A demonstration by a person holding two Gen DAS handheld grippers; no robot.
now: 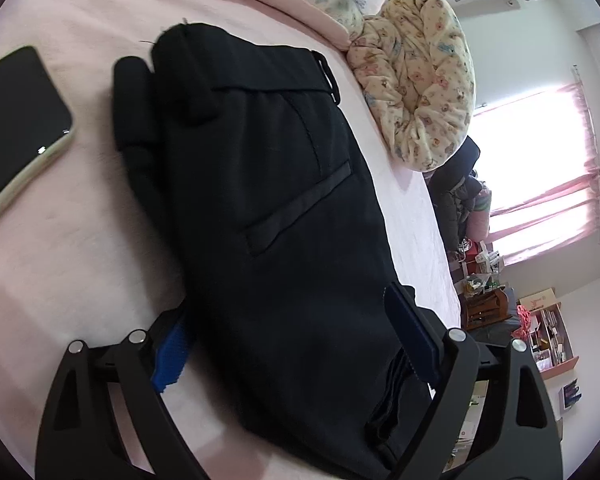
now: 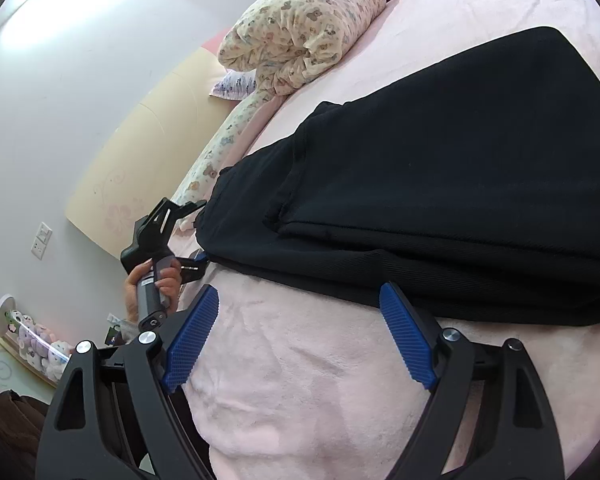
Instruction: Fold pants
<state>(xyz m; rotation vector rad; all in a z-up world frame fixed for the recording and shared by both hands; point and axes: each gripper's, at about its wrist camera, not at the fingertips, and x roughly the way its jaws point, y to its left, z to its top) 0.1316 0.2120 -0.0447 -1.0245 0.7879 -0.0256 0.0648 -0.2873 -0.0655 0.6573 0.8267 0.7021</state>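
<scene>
Black pants (image 1: 280,180) lie folded into a thick stack on the pink blanket (image 1: 80,240), back pocket up. My left gripper (image 1: 284,304) is open and straddles the stack's near end, one blue pad (image 1: 172,356) beside the cloth edge and the other over its right side. In the right wrist view, my right gripper (image 2: 300,292) is open just short of the pants' (image 2: 460,160) layered edge, with only pink blanket (image 2: 300,380) between its fingers. That view also shows the left gripper (image 2: 198,232) at the stack's far end, held by a hand (image 2: 160,284).
A phone (image 1: 16,120) lies on the blanket left of the pants. A rolled bear-print quilt (image 1: 420,80) (image 2: 300,28) sits at the head of the bed. The bed's edge (image 1: 436,240) runs close along the pants' right side, with floor clutter beyond.
</scene>
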